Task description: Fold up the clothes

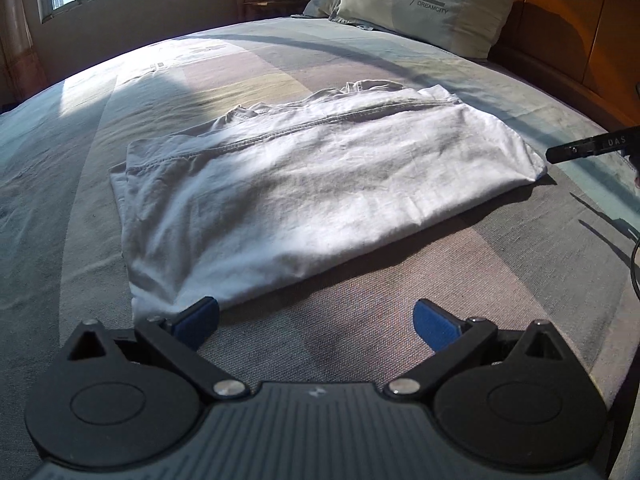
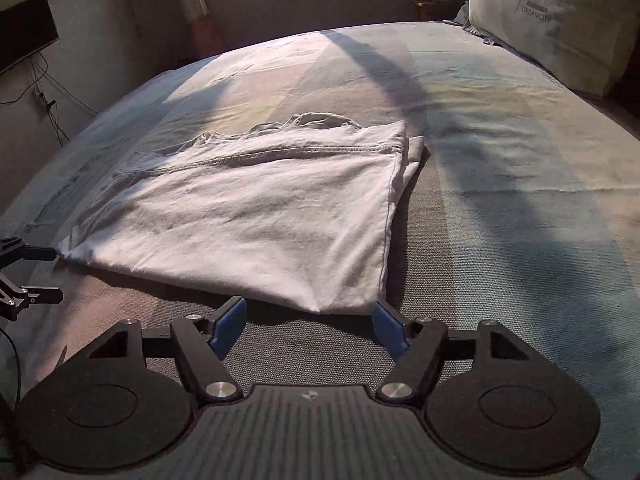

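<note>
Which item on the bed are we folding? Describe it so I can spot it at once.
Start from the bed, covered by a sheet in broad pastel bands, with a pillow at its head. In the middle lies the garment, folded into a flat rectangle with a stitched hem along its far side. It is the only white piece there, and both open grippers sit at its near edge.

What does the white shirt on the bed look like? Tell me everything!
The shirt is white, soft cloth, wrinkled, folded into a flat, roughly rectangular bundle of several layers. A stitched hem runs across its top layer, and bunched, crumpled cloth sticks out along the far edge. It lies flat on the striped bedsheet, partly in sunlight, partly in shadow. Nothing grips it: the left claw and right claw are both open, just short of its near edge.
</note>
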